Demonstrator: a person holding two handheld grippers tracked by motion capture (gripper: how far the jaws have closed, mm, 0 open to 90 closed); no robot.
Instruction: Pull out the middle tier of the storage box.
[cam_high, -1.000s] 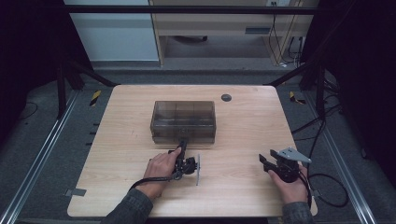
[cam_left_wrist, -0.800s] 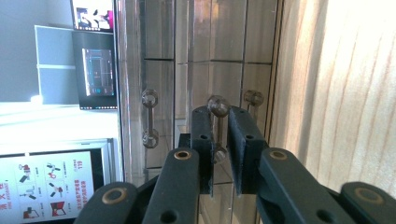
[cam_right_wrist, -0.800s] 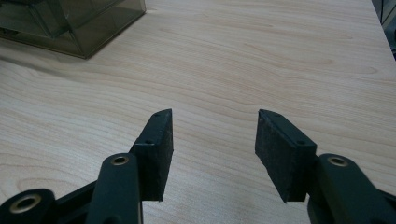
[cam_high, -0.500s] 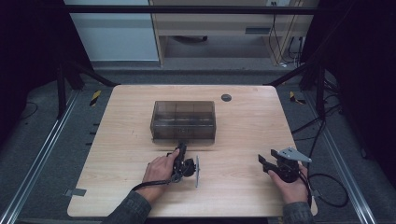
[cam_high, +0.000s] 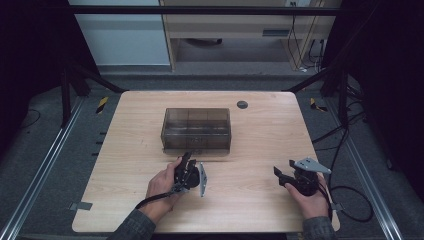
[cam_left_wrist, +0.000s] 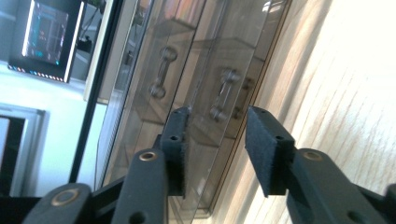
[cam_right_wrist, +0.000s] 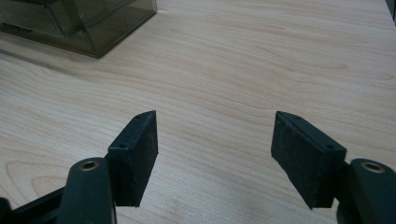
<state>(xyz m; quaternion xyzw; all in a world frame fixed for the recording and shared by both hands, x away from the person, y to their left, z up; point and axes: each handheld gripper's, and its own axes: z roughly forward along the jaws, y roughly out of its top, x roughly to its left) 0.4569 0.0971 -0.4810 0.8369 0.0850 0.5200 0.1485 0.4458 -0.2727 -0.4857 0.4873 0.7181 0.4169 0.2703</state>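
A smoky see-through box (cam_high: 196, 129) stands in the middle of the wooden table (cam_high: 260, 130). My left gripper (cam_high: 185, 159) is rolled on its side just in front of the box's near wall. In the left gripper view the left gripper (cam_left_wrist: 217, 126) is open; its jaws have just been opening, and nothing lies between them. Beyond them is the box (cam_left_wrist: 205, 70) with a small bar handle (cam_left_wrist: 223, 93) on its front. My right gripper (cam_high: 283, 170) rests at the front right, away from the box. Its jaws (cam_right_wrist: 215, 135) have also been opening and stand apart over bare wood.
A dark round grommet (cam_high: 242, 104) sits in the table behind the box. The box's corner (cam_right_wrist: 79, 21) appears at the top left of the right gripper view. Cables (cam_high: 350, 200) trail off the table's right side. A lit screen (cam_left_wrist: 44, 37) stands far beyond the table.
The left gripper has drawn back a little from the box front and risen slightly, and its jaws have spread. The right hand has stayed put while its jaws widened.
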